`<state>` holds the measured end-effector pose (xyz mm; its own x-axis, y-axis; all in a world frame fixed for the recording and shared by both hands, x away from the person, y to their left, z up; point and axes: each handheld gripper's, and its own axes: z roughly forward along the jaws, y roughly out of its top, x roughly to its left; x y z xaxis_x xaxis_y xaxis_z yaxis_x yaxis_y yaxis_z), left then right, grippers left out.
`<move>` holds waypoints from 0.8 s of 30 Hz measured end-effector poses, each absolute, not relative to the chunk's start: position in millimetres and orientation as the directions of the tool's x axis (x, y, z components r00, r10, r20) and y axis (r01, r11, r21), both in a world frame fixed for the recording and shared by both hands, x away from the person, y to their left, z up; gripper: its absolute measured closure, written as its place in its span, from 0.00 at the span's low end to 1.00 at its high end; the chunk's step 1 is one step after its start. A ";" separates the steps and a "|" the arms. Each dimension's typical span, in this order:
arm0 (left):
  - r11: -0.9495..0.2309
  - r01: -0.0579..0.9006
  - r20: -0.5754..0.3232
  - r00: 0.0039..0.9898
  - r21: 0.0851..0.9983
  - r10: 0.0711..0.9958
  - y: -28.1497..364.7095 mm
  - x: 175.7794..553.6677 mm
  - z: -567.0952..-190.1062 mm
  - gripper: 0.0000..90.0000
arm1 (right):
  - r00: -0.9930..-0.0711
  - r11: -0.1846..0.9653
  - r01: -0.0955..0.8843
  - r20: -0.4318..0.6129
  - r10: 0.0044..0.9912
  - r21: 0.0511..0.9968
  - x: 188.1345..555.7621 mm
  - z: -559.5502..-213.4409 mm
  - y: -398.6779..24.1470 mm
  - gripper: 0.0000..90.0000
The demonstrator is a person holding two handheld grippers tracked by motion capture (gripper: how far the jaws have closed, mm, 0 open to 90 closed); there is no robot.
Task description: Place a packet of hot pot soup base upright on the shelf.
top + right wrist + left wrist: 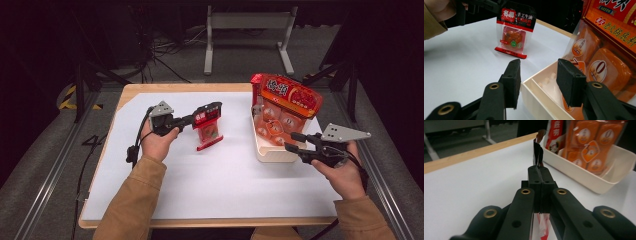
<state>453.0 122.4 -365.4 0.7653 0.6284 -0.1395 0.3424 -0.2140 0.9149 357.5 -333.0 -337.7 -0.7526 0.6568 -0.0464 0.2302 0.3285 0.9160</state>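
- Your left gripper (212, 111) was clenched on the top edge of the small red packet (208, 131), its lower edge at the white bench (200, 185).
- Your right gripper (295, 141) stood released at the cream tray (272, 154) wall, nothing between its jaws.

White table surface (210, 180) lies open across the near half and far left. Small red packet (208, 128) stands left of centre. White tray (272, 150) with large orange packet (285, 107) blocks the far right.

White table mat (215, 185), metal stand (247, 22)
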 end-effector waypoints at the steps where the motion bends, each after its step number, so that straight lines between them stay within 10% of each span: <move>1: -0.217 0.341 -0.139 0.770 0.915 0.622 120.7 450.1 -362.9 1.00 | -0.755 0.330 0.230 -0.046 0.654 0.915 357.6 -337.6 -332.4 0.60; 24: -0.292 0.216 -0.047 0.869 0.932 0.493 100.9 401.8 -327.8 1.00 | -0.820 0.357 0.227 -0.020 0.572 0.906 368.8 -337.1 -291.8 0.60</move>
<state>401.8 100.9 -327.8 0.8689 0.4928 -0.0469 0.2159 -0.2920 0.9318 368.8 -291.8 -337.1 -0.8201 0.5719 -0.0201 0.2270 0.3572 0.9060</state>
